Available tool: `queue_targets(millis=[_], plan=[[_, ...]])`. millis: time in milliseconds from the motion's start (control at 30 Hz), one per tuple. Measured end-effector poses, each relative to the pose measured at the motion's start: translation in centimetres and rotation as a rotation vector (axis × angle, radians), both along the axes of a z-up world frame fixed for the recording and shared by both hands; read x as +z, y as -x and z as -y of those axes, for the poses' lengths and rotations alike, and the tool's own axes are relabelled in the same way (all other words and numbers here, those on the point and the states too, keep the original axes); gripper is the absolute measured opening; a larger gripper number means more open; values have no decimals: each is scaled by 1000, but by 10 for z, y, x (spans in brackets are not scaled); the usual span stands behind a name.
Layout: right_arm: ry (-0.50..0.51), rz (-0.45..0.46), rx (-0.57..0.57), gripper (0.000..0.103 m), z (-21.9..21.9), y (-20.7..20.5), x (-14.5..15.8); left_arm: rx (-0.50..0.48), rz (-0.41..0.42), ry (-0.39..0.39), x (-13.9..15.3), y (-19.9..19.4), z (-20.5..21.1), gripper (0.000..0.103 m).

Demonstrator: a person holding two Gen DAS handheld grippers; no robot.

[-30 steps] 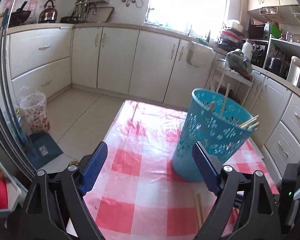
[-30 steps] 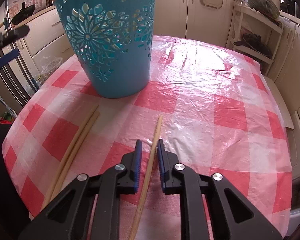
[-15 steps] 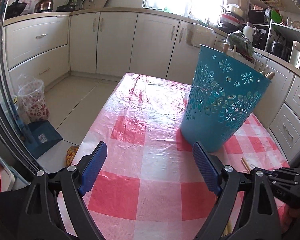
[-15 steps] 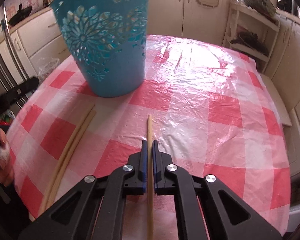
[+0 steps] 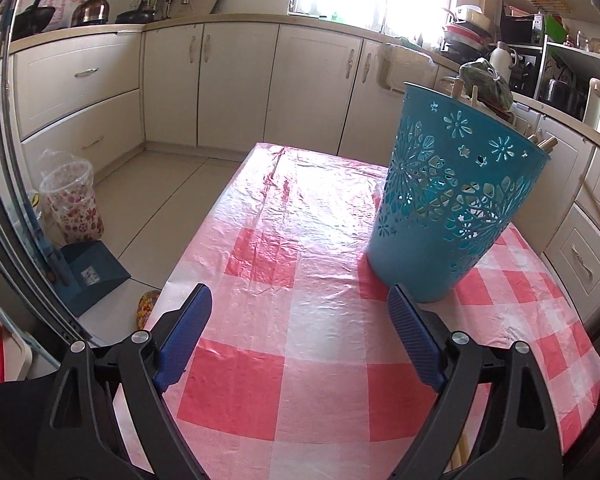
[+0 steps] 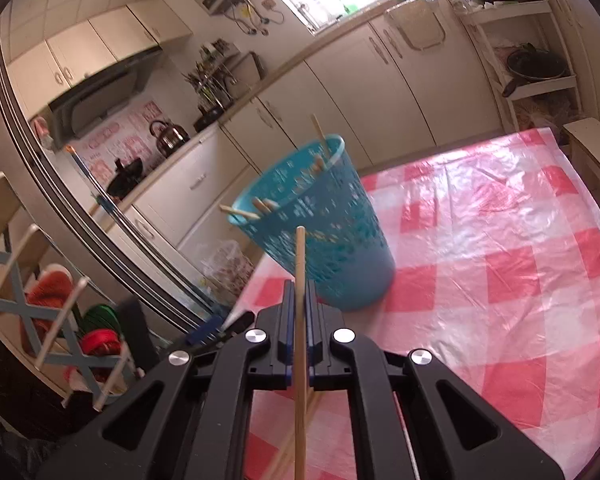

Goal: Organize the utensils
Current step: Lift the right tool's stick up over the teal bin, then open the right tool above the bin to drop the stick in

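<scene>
A blue cut-out basket (image 5: 452,208) stands on the red-and-white checked tablecloth (image 5: 300,240), with several wooden chopsticks (image 5: 544,143) leaning inside it. My left gripper (image 5: 300,300) hovers low over the cloth, open, with nothing between its fingers; the basket is just ahead to the right. My right gripper (image 6: 300,288) is shut on one chopstick (image 6: 300,256), held up off the table. Its tip points toward the basket (image 6: 328,240). Two more chopsticks (image 6: 312,404) lie on the cloth beneath the right gripper.
The table's left edge drops to a tiled floor with a floral-bagged bin (image 5: 68,200) and a blue dustpan (image 5: 92,272). Cream cabinets (image 5: 236,80) line the walls. A slatted rack (image 6: 40,280) stands left of the table in the right wrist view.
The right gripper shut on the chopstick, lifted it off the cloth and rolled as it tilted upward. The left gripper sank toward the table and then held still.
</scene>
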State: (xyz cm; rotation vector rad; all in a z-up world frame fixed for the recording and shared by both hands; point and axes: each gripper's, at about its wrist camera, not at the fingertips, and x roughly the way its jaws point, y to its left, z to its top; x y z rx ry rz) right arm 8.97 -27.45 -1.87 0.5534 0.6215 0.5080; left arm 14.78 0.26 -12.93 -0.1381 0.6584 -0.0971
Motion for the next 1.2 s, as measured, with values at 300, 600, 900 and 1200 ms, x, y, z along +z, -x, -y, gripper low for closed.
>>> queue_targets(millis=[300,600,900,1200], plan=[[-28,297,-129,6,-18,-53,92,1,-4,-11,-1,-1,3,86],[61,350,-327,6,-48,-112,76,-4,-39,24,-6,-8,-2,87],[179,305,-346,6,-64,-121,52,4,-66,64,-10,-13,-8,87],[223,306,-289,12,-62,-90,59,14,-65,62,-10,-13,-9,88]])
